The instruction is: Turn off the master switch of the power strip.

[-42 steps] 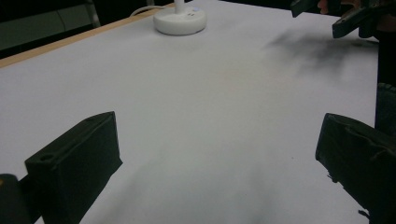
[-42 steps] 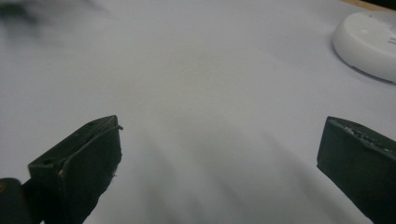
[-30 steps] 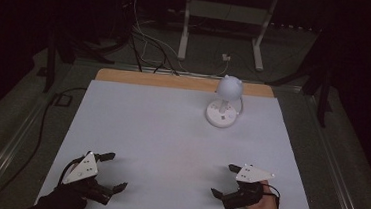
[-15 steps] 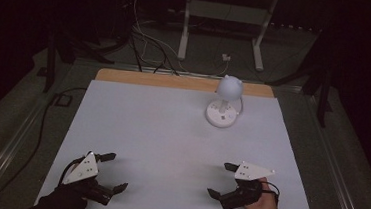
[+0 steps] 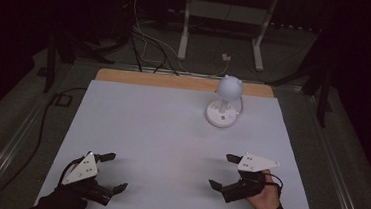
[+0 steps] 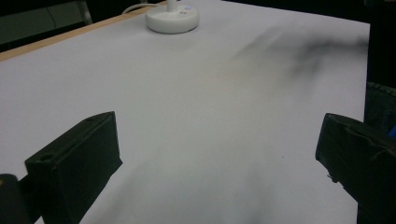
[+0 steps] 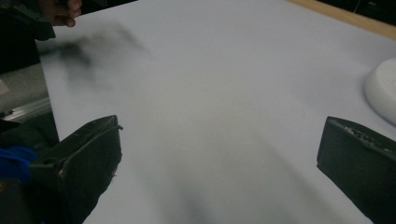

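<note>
A small white desk lamp (image 5: 226, 101) with a round head stands on a round base at the far right of the white table top (image 5: 171, 133); its base (image 6: 172, 18) appears at the top of the left gripper view and at the right edge of the right gripper view (image 7: 383, 91). My left gripper (image 5: 113, 171) rests near the front left corner, open, with nothing between its jaws. My right gripper (image 5: 222, 170) is held near the front right, open and empty, pointing left across the table. In each gripper view the two black jaws stand wide apart over bare white surface.
A wooden strip (image 5: 140, 78) runs along the table's far edge. Cables (image 5: 143, 36) and a metal stand (image 5: 225, 17) lie on the dark floor behind. Metal rails (image 5: 15, 136) flank the table on both sides.
The right gripper has shifted slightly left and forward, turning a little. The left gripper has barely moved. The lamp stays put.
</note>
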{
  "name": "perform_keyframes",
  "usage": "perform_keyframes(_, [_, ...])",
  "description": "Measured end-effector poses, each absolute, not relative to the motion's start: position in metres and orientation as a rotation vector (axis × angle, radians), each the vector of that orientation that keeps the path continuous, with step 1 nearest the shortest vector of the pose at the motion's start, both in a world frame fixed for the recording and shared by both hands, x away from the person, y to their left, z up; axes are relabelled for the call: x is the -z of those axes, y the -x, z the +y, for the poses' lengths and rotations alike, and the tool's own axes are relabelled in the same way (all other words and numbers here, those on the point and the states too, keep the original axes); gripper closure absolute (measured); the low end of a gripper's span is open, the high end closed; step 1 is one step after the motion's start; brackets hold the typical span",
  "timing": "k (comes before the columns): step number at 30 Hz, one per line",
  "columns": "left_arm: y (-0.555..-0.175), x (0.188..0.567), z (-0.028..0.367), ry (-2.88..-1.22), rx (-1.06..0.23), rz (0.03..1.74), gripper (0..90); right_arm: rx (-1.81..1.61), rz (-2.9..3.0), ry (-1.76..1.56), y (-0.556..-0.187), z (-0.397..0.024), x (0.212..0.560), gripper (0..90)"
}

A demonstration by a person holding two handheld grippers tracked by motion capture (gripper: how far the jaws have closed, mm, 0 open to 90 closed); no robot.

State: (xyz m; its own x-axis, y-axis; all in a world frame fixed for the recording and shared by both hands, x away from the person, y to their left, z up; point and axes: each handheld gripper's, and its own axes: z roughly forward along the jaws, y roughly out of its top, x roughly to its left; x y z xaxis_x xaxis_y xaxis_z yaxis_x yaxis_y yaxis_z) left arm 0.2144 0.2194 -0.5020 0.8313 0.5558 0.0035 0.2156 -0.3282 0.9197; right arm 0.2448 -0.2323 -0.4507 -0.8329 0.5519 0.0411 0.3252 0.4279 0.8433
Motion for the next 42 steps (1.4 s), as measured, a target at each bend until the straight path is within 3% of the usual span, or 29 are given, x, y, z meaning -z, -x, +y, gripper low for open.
perform_keyframes(42, [-0.213, 0.501, 0.219, -1.909, -0.387, 0.567, 0.4, -1.310, 2.277, -0.841, -0.311, -0.238, 0.425, 0.0])
